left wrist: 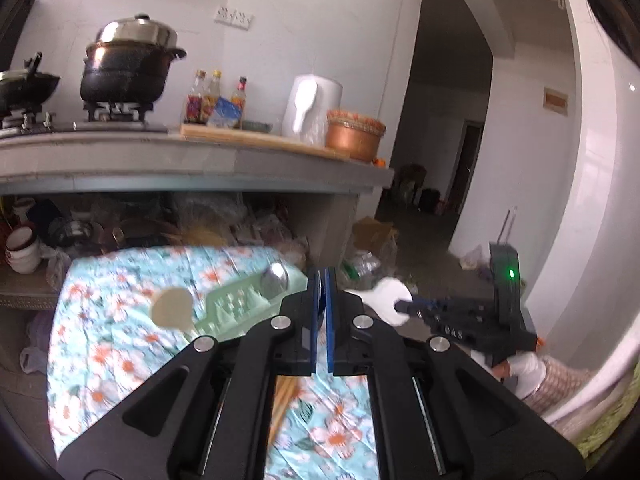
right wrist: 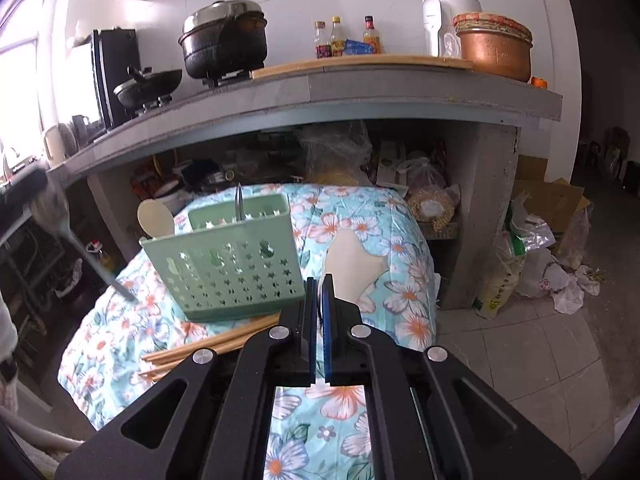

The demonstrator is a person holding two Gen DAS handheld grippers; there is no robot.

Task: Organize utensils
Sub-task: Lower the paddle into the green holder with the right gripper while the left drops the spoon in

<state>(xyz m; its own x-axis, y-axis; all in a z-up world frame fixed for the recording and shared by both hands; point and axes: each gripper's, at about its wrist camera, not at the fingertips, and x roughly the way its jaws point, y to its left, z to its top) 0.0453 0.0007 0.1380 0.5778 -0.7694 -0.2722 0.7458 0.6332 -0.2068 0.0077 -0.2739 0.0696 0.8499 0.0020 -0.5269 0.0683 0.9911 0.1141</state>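
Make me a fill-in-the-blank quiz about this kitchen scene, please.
1. The star-holed caddy is ___ in colour.
2. The right gripper is shut on a ___ utensil.
3. The chopsticks lie on a cloth printed with ___.
4. The pale spoon stands inside the ___.
Missing words: green; white; flowers; caddy.
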